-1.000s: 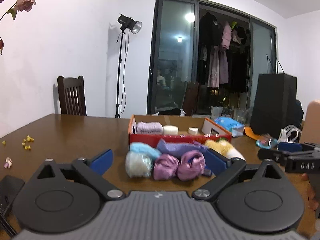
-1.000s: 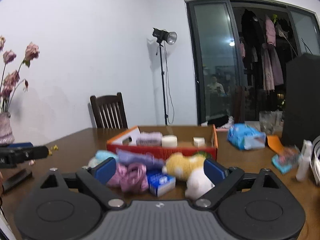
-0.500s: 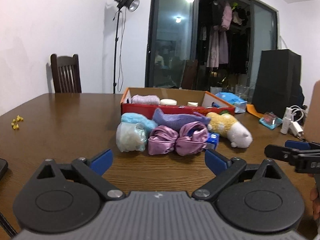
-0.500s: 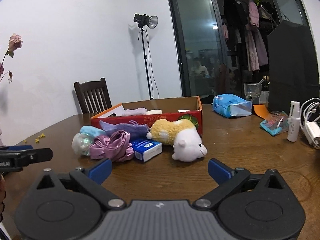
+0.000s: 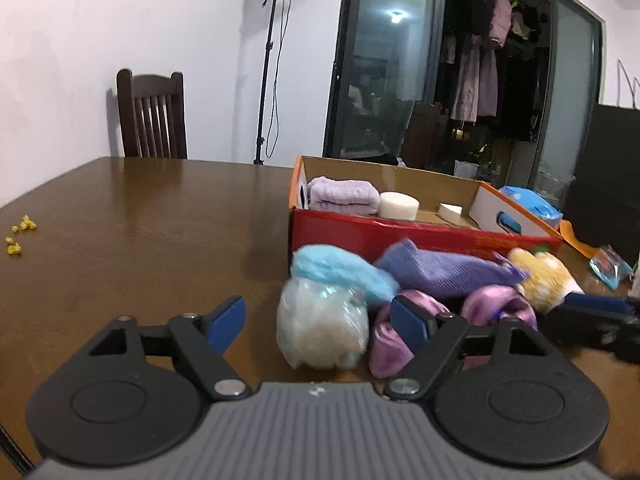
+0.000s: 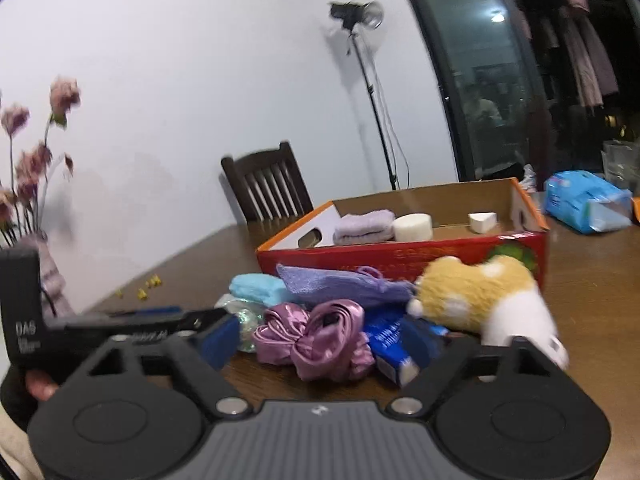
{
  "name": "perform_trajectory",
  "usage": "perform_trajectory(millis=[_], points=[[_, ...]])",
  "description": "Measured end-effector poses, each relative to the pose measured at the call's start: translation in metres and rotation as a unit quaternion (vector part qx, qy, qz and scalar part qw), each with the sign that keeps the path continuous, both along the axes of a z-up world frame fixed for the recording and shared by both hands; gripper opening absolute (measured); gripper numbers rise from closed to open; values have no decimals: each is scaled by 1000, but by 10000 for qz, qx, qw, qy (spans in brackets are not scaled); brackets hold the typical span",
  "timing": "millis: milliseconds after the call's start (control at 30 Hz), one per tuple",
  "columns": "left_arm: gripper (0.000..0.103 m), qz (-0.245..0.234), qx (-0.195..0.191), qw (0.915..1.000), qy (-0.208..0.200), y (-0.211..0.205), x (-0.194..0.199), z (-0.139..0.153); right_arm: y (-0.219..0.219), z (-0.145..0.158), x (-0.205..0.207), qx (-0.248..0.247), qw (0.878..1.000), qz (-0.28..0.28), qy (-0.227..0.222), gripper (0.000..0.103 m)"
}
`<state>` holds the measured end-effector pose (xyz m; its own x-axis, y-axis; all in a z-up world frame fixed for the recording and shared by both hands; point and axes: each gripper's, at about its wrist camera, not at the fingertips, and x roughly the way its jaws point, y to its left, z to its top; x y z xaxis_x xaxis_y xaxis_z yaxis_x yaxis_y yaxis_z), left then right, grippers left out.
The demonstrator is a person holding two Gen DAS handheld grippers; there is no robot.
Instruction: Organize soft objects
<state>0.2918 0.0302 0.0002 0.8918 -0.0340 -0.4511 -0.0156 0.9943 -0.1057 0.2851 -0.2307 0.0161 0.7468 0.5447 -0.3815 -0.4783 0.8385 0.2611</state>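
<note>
Left gripper: the fingers stand apart, holding nothing. A pale mesh ball lies between the two blue pads, resting on the bench; contact between pads and ball cannot be determined.

Right gripper: the fingers stand apart, holding nothing. A pink satin scrunchie lies on the bench just ahead, between the fingers, with a small blue carton touching its right side.

Loose pile, on the bench in front of the box:
- A light-blue fluffy item rests on top of the mesh ball.
- A purple knit cloth lies behind the scrunchie, against the box front.
- A yellow-and-white plush toy lies at the right end of the pile, beside the carton.

Cardboard box: red front wall, open top, placed directly behind the pile. Contents:
- A folded lilac towel at the left end.
- A white round sponge just beside the towel.
- A small white wedge further right, apart from the sponge.

Surroundings: yellow crumbs lie near the left bench edge, well apart from the pile. A blue wipes pack lies to the right of the box. A dark wooden chair stands at the far bench edge, with a light stand behind it.
</note>
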Motion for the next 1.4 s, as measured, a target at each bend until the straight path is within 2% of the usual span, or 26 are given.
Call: perform_trajectory(millis=[100, 133, 200, 233, 333, 433, 600, 700, 733, 800, 900, 967, 1100, 1133, 1167, 1233, 1300, 1400], points=[[82, 2, -159, 9999, 37, 9, 8, -4, 12, -4, 19, -45, 9997, -63, 224, 57], [78, 14, -186, 9998, 85, 12, 10, -7, 15, -8, 25, -32, 9995, -87, 288, 50], [74, 32, -218, 9996, 176, 16, 12, -11, 21, -14, 34, -83, 9990, -64, 440, 35], [74, 25, -248, 9995, 173, 18, 11, -11, 24, -16, 35, -167, 9988, -22, 468, 22], [80, 8, -267, 9996, 81, 18, 1, -7, 25, -16, 28, -272, 9985, 208, 429, 15], [81, -27, -294, 9995, 137, 18, -14, -8, 14, -17, 14, -216, 9975, 380, 554, 9], [81, -317, -428, 9983, 243, 11, -53, -7, -16, -9, -29, -13, 9942, 707, 815, 5], [81, -545, -477, 9972, 189, 1, -69, -4, -32, -5, -54, -236, 9949, 601, 775, 7], [81, -593, -488, 9969, 166, -2, -72, -3, -37, -4, -59, -251, 9955, 506, 760, 10], [80, -593, -525, 9968, 102, -8, -71, 1, -45, 0, -63, -78, 9971, 314, 694, 12], [80, -516, -482, 9975, -1, -15, -63, 9, -43, 11, -56, 226, 9989, 165, 374, 28], [80, -427, -534, 9977, -34, -15, -58, 13, -34, 13, -42, 371, 9991, 34, 215, 50], [80, -243, -498, 9985, -15, -9, -58, 17, -1, 7, 2, 451, 9986, 136, 222, 45], [79, -185, -483, 9987, -11, -6, -59, 17, 8, 1, 13, 384, 9986, 189, 316, 31], [79, -128, -467, 9988, -11, -2, -61, 17, 17, -6, 24, 219, 9980, 237, 550, 11], [79, -61, -478, 9988, -38, 4, -65, 18, 26, -12, 20, 102, 9962, 510, 693, 8], [77, -126, -489, 9987, -35, 7, -68, 18, 31, -13, -4, -99, 9937, 960, 578, 7], [72, -441, -594, 9973, 38, 0, -63, 15, 33, -18, -41, -679, 9908, 1101, 390, 6]])
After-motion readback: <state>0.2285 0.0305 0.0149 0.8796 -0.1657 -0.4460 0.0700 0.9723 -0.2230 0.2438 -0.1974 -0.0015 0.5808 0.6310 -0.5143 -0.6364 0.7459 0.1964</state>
